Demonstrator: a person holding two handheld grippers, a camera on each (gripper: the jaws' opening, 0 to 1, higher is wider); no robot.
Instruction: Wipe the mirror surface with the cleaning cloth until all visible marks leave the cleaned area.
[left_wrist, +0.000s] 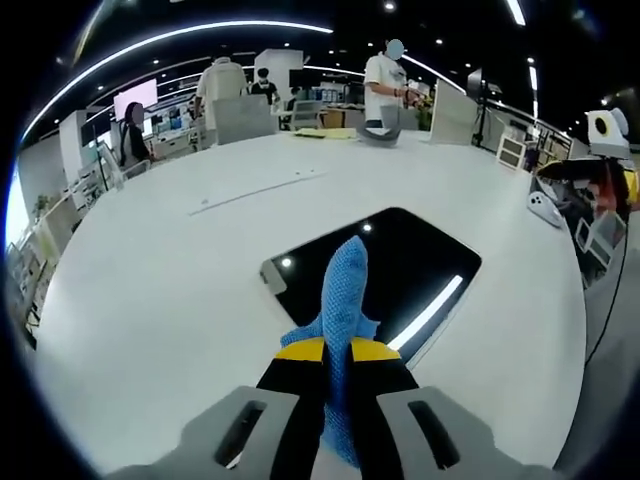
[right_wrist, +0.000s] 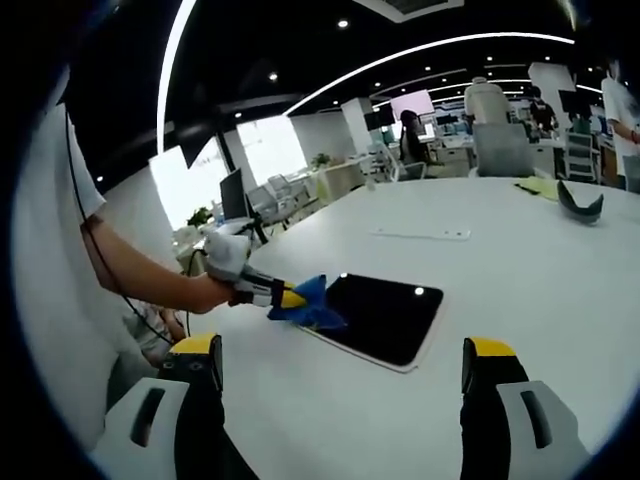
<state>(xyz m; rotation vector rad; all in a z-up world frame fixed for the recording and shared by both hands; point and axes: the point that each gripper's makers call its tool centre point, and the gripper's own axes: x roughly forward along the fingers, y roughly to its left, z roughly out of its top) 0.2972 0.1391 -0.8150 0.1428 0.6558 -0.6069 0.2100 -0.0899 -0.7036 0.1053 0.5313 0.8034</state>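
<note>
Left gripper (left_wrist: 337, 352): jaws closed on the blue cleaning cloth (left_wrist: 343, 290), yellow-tipped fingers pinching it near its middle, a loose tongue of fabric standing forward over the mirror (left_wrist: 415, 265). In the right gripper view, same gripper (right_wrist: 288, 297) held by a person's hand (right_wrist: 212, 292), cloth (right_wrist: 312, 305) bunched at the mirror's near edge (right_wrist: 385, 318), touching or just above the glass; cannot tell which.

Right gripper (right_wrist: 340, 375): jaws spread wide, holding nothing, hanging back from the mirror with bare white table (right_wrist: 520, 270) between.

Mirror lying flat on the table (left_wrist: 180, 290), dark face reflecting ceiling lights and a bright strip. No marks plainly legible at this size.

Judged step: start of a wiping pass from one edge. To do well: lower until the cloth's loose part folds flat against the glass rather than dragging by its tip; keep the hard yellow fingertips off the surface; sweep in overlapping straight strokes across to the far edge; light, even pressure, since the mirror looks unfixed and may slide. Right gripper free to steady the frame at a corner, staying clear of the cleaned area.

Farther off: a dark curved object (right_wrist: 580, 203) on the table, people standing at desks behind.
</note>
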